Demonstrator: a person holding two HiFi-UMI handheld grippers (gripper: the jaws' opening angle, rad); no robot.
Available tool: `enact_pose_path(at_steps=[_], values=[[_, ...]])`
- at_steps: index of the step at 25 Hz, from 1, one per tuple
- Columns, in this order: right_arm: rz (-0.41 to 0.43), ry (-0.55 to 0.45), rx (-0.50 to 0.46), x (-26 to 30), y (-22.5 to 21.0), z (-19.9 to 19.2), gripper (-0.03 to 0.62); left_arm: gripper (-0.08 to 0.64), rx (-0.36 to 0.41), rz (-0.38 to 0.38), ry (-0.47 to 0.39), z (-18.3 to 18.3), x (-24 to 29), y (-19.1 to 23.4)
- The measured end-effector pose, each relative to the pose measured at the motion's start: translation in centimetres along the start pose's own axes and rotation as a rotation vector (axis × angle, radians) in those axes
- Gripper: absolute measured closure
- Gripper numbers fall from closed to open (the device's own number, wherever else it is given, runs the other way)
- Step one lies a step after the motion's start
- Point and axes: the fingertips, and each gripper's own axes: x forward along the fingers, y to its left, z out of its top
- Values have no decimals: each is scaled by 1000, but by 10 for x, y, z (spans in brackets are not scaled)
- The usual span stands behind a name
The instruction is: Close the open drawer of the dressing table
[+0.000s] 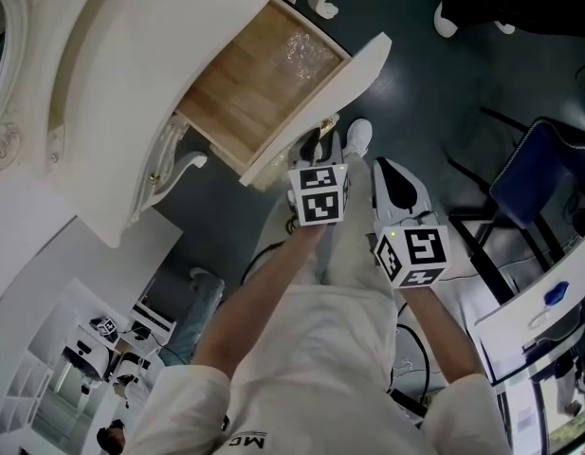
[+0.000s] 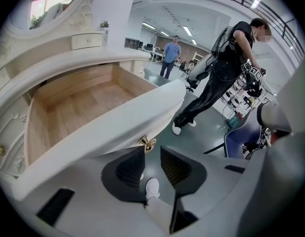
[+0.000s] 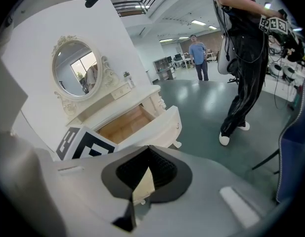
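Note:
The white dressing table (image 1: 102, 112) stands at the upper left of the head view, its drawer (image 1: 259, 74) pulled out and showing a bare wooden bottom. My left gripper (image 1: 320, 145) is right at the drawer's white front panel (image 2: 103, 127). Its jaws stand open, and the small gold handle (image 2: 148, 143) sits just beyond the tips of the dark pads (image 2: 130, 169), untouched. My right gripper (image 1: 387, 171) hangs to the right, away from the drawer. In the right gripper view the right gripper (image 3: 149, 153) is shut with nothing in it, and the drawer (image 3: 137, 125) lies beyond it.
A person in black (image 2: 226, 68) stands on the dark floor to the right of the table, and another person stands far off. A blue chair (image 1: 534, 173) and a white desk (image 1: 548, 301) are at the right. An oval mirror (image 3: 75, 73) tops the table.

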Motion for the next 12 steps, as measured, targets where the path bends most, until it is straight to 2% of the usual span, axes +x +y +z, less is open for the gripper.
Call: enact_pose_path(at_steps=[7, 12], values=[[-1, 1, 3, 1, -5, 3, 591, 506, -20, 56, 2, 1, 5, 6], [-1, -1, 5, 0, -6, 4, 591, 512, -22, 73, 6, 1, 5, 7]])
